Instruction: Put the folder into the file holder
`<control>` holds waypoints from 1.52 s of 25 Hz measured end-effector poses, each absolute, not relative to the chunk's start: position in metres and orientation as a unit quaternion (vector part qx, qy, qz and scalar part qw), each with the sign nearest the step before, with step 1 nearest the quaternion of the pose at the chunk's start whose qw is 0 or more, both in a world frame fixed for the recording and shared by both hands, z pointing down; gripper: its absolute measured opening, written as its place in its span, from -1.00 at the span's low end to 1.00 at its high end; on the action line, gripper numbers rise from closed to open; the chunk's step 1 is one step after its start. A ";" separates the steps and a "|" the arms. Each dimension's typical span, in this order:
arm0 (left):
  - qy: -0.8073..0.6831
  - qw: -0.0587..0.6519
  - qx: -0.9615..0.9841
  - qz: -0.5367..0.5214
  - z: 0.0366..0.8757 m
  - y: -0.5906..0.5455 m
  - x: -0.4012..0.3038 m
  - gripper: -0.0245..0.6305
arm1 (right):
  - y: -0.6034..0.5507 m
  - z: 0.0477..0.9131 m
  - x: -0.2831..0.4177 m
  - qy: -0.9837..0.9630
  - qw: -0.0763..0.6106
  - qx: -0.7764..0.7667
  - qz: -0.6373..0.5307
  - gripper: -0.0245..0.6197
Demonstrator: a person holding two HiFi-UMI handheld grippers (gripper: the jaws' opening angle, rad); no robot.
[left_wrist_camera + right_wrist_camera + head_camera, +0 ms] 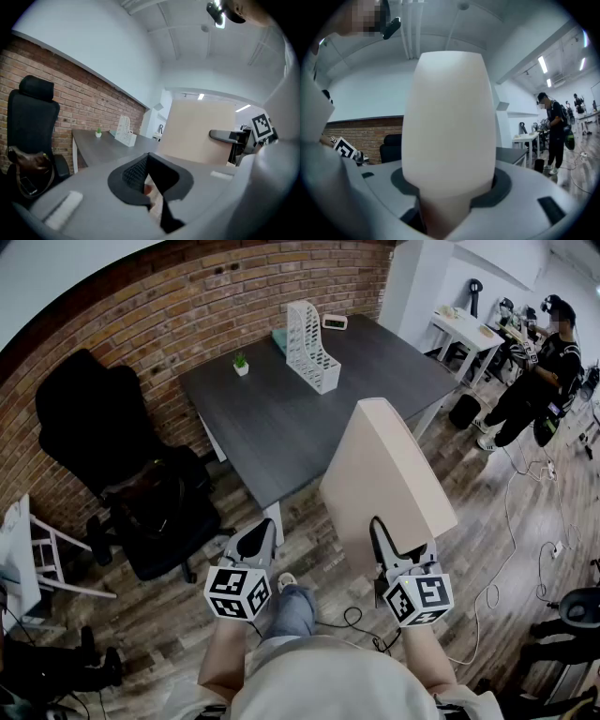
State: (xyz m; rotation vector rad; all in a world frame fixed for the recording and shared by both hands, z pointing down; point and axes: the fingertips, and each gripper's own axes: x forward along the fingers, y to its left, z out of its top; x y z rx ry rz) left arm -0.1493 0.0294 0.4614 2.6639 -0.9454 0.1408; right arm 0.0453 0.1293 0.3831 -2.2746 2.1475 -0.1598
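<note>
The right gripper's [401, 559] fingers [382, 538] pinch the lower edge of the beige folder [384, 474], which stands up from them at a slight lean. In the right gripper view it fills the gap between them. The left gripper's [255, 542] fingers are pressed together on nothing. The folder hangs in the air well short of the file holder [310, 334], on the person's side of it, off the near corner of the desk [281, 418] that carries the holder.

The step in hand looks like the carry toward the holder. I judge that the pinch should not slacken, since a grip so low on a tall, flat thing lets it sway. As far as the head view shows, the holder opens upward. The folder therefore wants turning edge-on to the holder's long side and lowering from above it. Pushing it in from beside could slide the light holder. The idle left gripper could steady the holder's near wall. The small plant [241, 363], near the holder's left, needs a clear berth.
</note>
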 end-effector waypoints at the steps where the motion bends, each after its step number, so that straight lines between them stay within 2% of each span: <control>1: -0.319 0.161 0.932 0.059 0.466 0.058 -0.153 -0.89 | 0.155 0.387 0.036 0.681 0.012 -0.730 -0.055 -0.11; 6: -0.287 0.181 0.937 0.079 0.472 0.190 -0.171 -0.89 | 0.276 0.398 0.005 0.666 0.040 -0.740 -0.085 -0.12; 11: -0.305 0.138 0.940 0.066 0.446 0.263 -0.202 -0.89 | 0.351 0.392 -0.018 0.663 0.024 -0.745 -0.076 -0.12; 22: -0.369 0.105 0.922 0.044 0.429 0.303 -0.245 -0.89 | 0.403 0.386 -0.036 0.667 0.023 -0.743 -0.053 -0.12; 27: -0.371 0.102 0.922 0.043 0.431 0.303 -0.240 -0.88 | 0.407 0.389 -0.033 0.663 0.020 -0.747 -0.046 -0.10; 28: -0.369 0.105 0.922 0.044 0.432 0.302 -0.238 -0.85 | 0.406 0.390 -0.031 0.663 0.020 -0.747 -0.048 -0.10; 30: -0.365 0.113 0.923 0.045 0.433 0.300 -0.233 -0.48 | 0.405 0.391 -0.027 0.662 0.019 -0.748 -0.050 -0.10; 33: -0.360 0.114 0.925 0.042 0.429 0.295 -0.226 -0.40 | 0.401 0.390 -0.021 0.660 0.015 -0.749 -0.050 -0.10; 38: -0.352 0.115 0.928 0.045 0.434 0.276 -0.215 -0.04 | 0.380 0.389 -0.012 0.658 0.016 -0.751 -0.046 -0.10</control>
